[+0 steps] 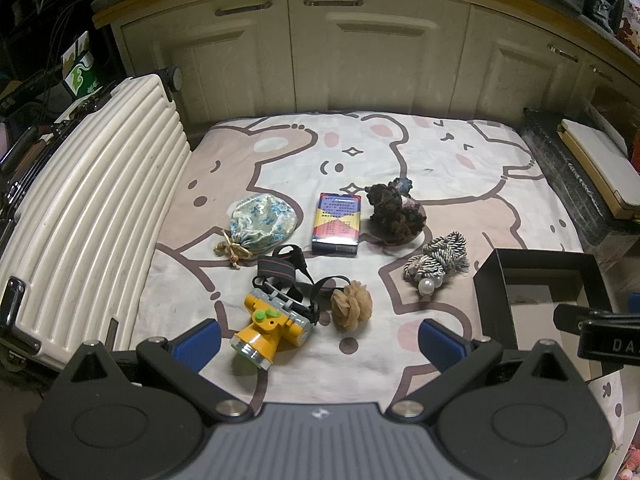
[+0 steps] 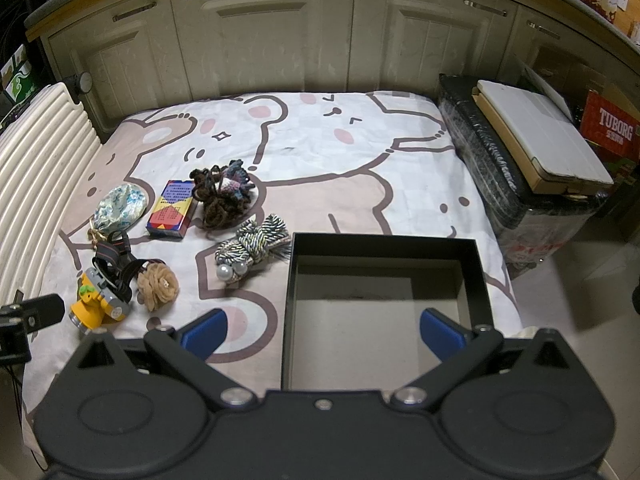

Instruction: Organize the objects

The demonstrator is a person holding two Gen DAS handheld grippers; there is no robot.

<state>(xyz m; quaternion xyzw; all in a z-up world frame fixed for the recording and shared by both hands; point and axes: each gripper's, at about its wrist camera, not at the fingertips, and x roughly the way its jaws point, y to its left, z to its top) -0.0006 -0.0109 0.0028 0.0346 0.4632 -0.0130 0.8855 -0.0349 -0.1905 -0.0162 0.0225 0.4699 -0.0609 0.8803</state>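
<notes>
On the bear-print sheet (image 1: 460, 168) lie a yellow headlamp (image 1: 272, 324) with black strap, a tan fabric flower (image 1: 351, 307), a floral drawstring pouch (image 1: 262, 220), a colourful card box (image 1: 337, 224), a dark yarn bundle (image 1: 394, 212) and a striped rope knot with pearls (image 1: 438, 262). An empty black open box (image 2: 384, 300) stands to their right. My left gripper (image 1: 320, 342) is open, just short of the headlamp. My right gripper (image 2: 323, 330) is open over the black box's near left wall. Both are empty.
A cream ribbed suitcase (image 1: 92, 232) lies along the left edge. A black wrapped crate (image 2: 520, 192) with a flat white board (image 2: 540, 136) stands at the right. Cream cabinet doors (image 2: 280, 32) close off the back. A red Tuborg carton (image 2: 612, 128) is far right.
</notes>
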